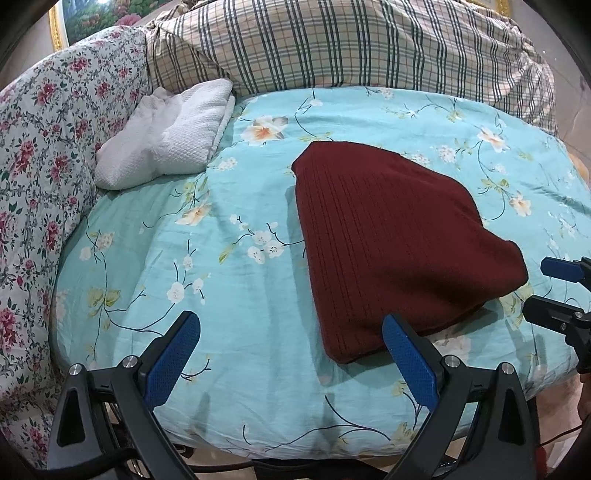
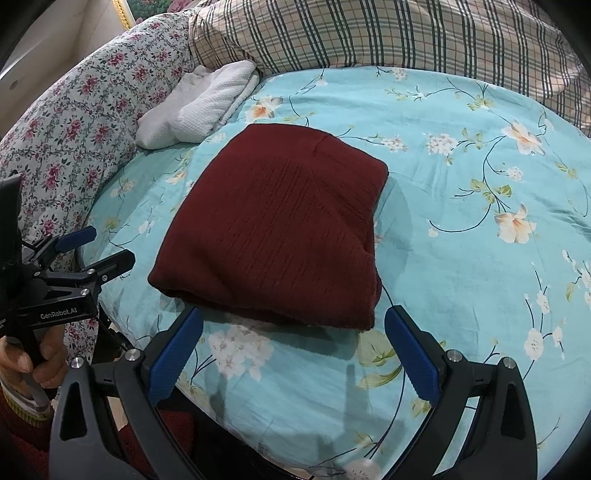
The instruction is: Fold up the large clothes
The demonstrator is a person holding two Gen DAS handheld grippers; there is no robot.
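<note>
left view, jaws: left gripper spread wide, holding nothing; right-hand pad overlaps the near corner of the maroon knit garment, contact unclear.
left view, garment: folded into a compact stack on the bed sheet, ahead and right of the jaws; right gripper sits just off its right edge, also parted and empty.
left view, risk: likely a nudge from that right-hand pad drags the corner and opens the fold; soft sheet could bunch under it.
right view, jaws: right gripper released, nothing between the pads; garment directly ahead, near hem just beyond the tips.
right view, risk: layered near hem looks loose; pinching only the top layer would probably peel the stack apart.
right view, left gripper: off the garment's left side, apart from it.
surface: turquoise floral sheet, soft, lightly wrinkled.
room: white towel far left of jaws; plaid pillow at far end; floral quilt along left side.
</note>
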